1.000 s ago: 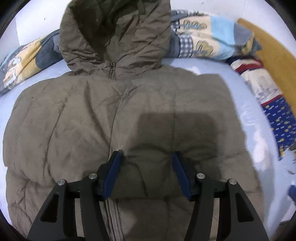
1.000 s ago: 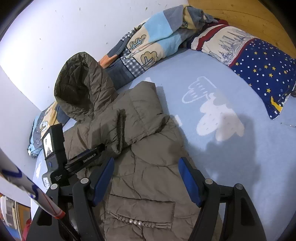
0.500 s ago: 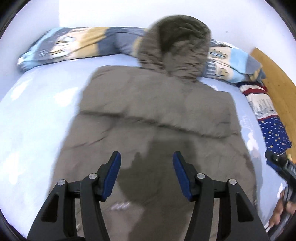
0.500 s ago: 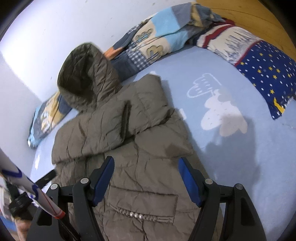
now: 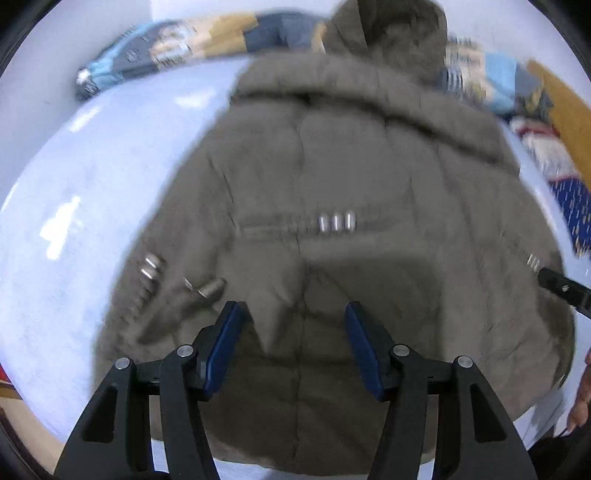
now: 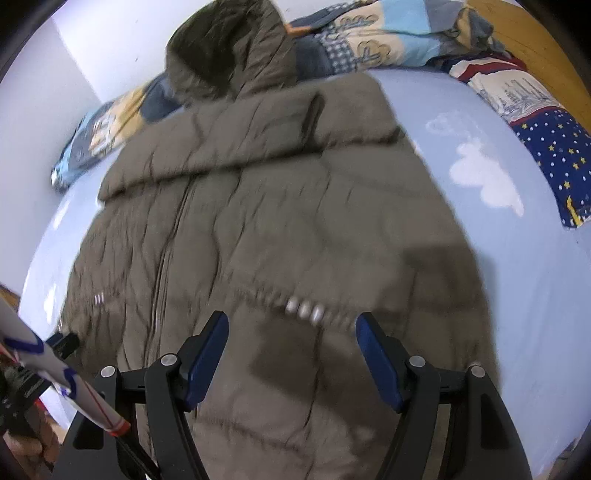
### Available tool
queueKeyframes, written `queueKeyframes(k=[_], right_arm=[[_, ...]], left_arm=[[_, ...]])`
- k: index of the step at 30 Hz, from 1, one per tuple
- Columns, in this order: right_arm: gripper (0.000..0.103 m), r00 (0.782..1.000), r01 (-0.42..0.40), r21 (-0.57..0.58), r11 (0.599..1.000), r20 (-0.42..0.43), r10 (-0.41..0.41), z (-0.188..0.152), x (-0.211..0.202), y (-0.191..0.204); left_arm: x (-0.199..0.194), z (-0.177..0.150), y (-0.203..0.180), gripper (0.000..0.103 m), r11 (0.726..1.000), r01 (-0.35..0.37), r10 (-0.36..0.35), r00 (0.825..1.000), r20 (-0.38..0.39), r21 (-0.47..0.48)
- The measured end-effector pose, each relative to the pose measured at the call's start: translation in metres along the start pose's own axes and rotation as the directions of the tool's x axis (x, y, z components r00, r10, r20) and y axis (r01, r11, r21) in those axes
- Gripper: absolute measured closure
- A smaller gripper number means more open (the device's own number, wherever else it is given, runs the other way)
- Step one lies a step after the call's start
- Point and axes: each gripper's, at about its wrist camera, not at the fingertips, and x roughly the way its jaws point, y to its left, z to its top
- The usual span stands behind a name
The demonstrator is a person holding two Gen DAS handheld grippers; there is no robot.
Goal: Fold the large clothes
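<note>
An olive quilted hooded jacket (image 5: 332, 206) lies front up on the bed, hood (image 5: 388, 33) toward the wall, one sleeve folded across the chest (image 6: 258, 136). My left gripper (image 5: 293, 308) hovers over the lower left part near the hem; its jaws are opening, and only the jacket lying below shows between them. My right gripper (image 6: 291, 318) hangs open above the lower right part (image 6: 295, 240), just below a pocket with silver beads (image 6: 304, 308). Neither grips the cloth. Both views are blurred.
The light blue sheet (image 6: 517, 277) with white clouds surrounds the jacket. A patchwork quilt (image 6: 388, 37) runs along the wall, and a starred pillow (image 6: 554, 155) lies right by a wooden headboard (image 6: 535, 33). A striped sleeve (image 6: 55, 376) shows at left.
Both grippers have drawn back from the chest toward the jacket's hem, the left one much farther and sideways. The whole jacket now fills each view.
</note>
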Motion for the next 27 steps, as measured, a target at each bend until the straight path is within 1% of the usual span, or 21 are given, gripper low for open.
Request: queueKeyframes(k=[1, 3, 4, 5, 6, 7, 8, 10, 11, 12, 14, 15, 16, 17, 19, 20, 22, 24, 25, 27], right_arm=[[0.027, 1.0, 0.01, -0.018, 1.0, -0.009, -0.01, -0.007, 0.003, 0.004], [0.027, 0.999, 0.031, -0.048, 0.998, -0.031, -0.032, -0.02, 0.012, 0.008], [0.027, 0.999, 0.035, -0.057, 0.998, -0.038, -0.037, -0.026, 0.016, 0.009], [0.027, 0.999, 0.031, -0.059, 0.998, -0.039, -0.033, -0.029, 0.018, 0.008], [0.027, 0.999, 0.014, -0.042, 0.999, -0.033, -0.016, -0.032, 0.015, 0.004], [0.028, 1.0, -0.013, -0.009, 1.0, -0.022, 0.013, -0.033, 0.007, -0.003], [0.028, 0.999, -0.048, 0.026, 0.999, -0.003, 0.048, -0.034, -0.004, -0.01], [0.028, 0.994, -0.102, 0.072, 0.992, 0.052, 0.099, -0.035, -0.029, -0.028], [0.028, 0.992, -0.109, 0.085, 0.99, 0.078, 0.103, -0.036, -0.039, -0.037], [0.028, 0.99, -0.1, 0.104, 0.99, 0.108, 0.089, -0.039, -0.051, -0.049], [0.027, 0.989, -0.07, 0.153, 0.986, 0.138, 0.049, -0.045, -0.065, -0.078], [0.027, 0.988, -0.068, 0.195, 0.978, 0.146, 0.039, -0.049, -0.069, -0.097], [0.027, 0.988, -0.067, 0.242, 0.968, 0.15, 0.031, -0.055, -0.071, -0.115], [0.027, 0.99, -0.064, 0.278, 0.959, 0.142, 0.025, -0.059, -0.07, -0.129], [0.027, 0.993, -0.074, 0.361, 0.929, 0.109, 0.037, -0.072, -0.062, -0.154], [0.027, 0.993, -0.104, 0.408, 0.907, 0.102, 0.068, -0.081, -0.057, -0.166], [0.027, 0.987, -0.159, 0.472, 0.867, 0.099, 0.127, -0.094, -0.049, -0.18], [0.027, 0.978, -0.21, 0.522, 0.827, 0.102, 0.184, -0.104, -0.043, -0.187], [0.027, 0.972, -0.234, 0.541, 0.808, 0.109, 0.209, -0.107, -0.041, -0.189], [0.027, 0.966, -0.255, 0.551, 0.794, 0.116, 0.23, -0.11, -0.039, -0.187]], left_arm=[[0.007, -0.003, -0.002, 0.044, 1.0, -0.016, 0.016, 1.0, -0.007, 0.023], [0.004, -0.006, -0.001, 0.044, 0.999, -0.023, 0.023, 1.0, 0.001, 0.039], [-0.002, -0.006, 0.002, 0.044, 1.0, -0.007, 0.007, 1.0, -0.003, 0.03], [-0.012, -0.006, 0.008, 0.044, 1.0, 0.026, -0.026, 1.0, 0.004, 0.009], [-0.02, -0.007, 0.014, 0.044, 0.999, 0.048, -0.048, 0.999, 0.021, -0.006], [-0.036, -0.007, 0.025, 0.044, 0.997, 0.072, -0.07, 0.996, 0.057, -0.025], [-0.048, -0.008, 0.035, 0.043, 0.997, 0.076, -0.073, 0.994, 0.086, -0.034], [-0.07, -0.012, 0.059, 0.035, 0.996, 0.058, -0.048, 0.988, 0.145, -0.063], [-0.08, -0.016, 0.078, 0.031, 0.994, 0.039, -0.021, 0.984, 0.176, -0.101], [-0.085, -0.02, 0.092, 0.031, 0.99, 0.037, -0.01, 0.981, 0.192, -0.136], [-0.087, -0.03, 0.131, 0.031, 0.964, 0.072, -0.023, 0.981, 0.191, -0.254], [-0.084, -0.035, 0.147, 0.031, 0.943, 0.101, -0.041, 0.981, 0.189, -0.316], [-0.082, -0.039, 0.158, 0.031, 0.926, 0.125, -0.059, 0.98, 0.19, -0.356], [-0.076, -0.044, 0.17, 0.031, 0.9, 0.162, -0.093, 0.979, 0.184, -0.405], [-0.065, -0.05, 0.18, 0.031, 0.865, 0.213, -0.149, 0.974, 0.173, -0.455], [-0.059, -0.054, 0.183, 0.031, 0.844, 0.242, -0.182, 0.969, 0.168, -0.478], [-0.049, -0.06, 0.183, 0.031, 0.818, 0.281, -0.232, 0.96, 0.159, -0.501], [-0.045, -0.063, 0.178, 0.031, 0.806, 0.31, -0.269, 0.951, 0.155, -0.504], [-0.043, -0.065, 0.172, 0.031, 0.801, 0.333, -0.292, 0.943, 0.16, -0.498], [-0.037, -0.066, 0.164, 0.031, 0.792, 0.369, -0.323, 0.93, 0.179, -0.487]])
